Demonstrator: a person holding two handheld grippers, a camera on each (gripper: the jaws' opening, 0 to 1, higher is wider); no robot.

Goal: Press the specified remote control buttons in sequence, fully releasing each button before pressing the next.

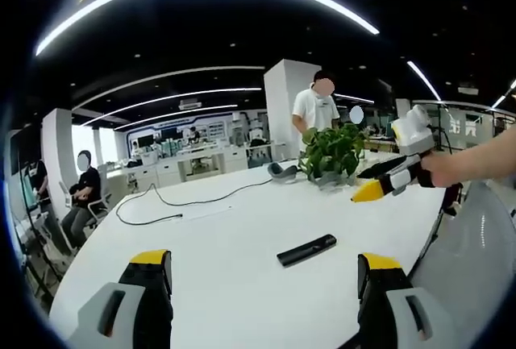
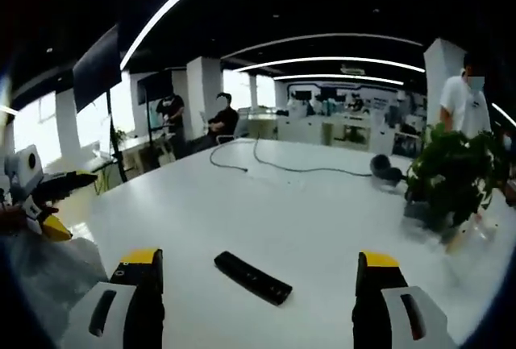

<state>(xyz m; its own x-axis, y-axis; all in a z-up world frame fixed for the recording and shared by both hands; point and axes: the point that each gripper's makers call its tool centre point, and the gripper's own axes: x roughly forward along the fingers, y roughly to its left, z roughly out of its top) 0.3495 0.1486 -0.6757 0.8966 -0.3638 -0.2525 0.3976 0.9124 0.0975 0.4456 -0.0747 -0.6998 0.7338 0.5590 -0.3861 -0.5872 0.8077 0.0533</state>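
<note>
White table [image 1: 226,244] takes up most of both views, big rounded glossy thing in an open office. Next biggest is the potted plant [image 1: 332,151], leafy green, sitting toward the far side of the table; in the right gripper view it's off to the right [image 2: 453,173]. A black cable [image 1: 173,204] snakes across the far part of the tabletop, and there's a dark headset-looking object [image 1: 282,172] just beside the plant, can't really tell what it is exactly.

Left gripper [image 1: 264,280] has its 2 yellow-tipped jaws spread wide, nothing between them, hovering above the table. Same deal with the right gripper [image 2: 256,280], jaws wide apart and holding nothing. The right gripper also pokes into the left gripper view from the right, held in a hand [image 1: 445,168], up near the plant.

Black remote control [image 1: 306,250] is lying flat on the table, slim and tilted diagonally. In the right gripper view the remote [image 2: 252,277] sits between the 2 jaws but ahead of them, not touched by either one.

A few people stand or sit in the background.
</note>
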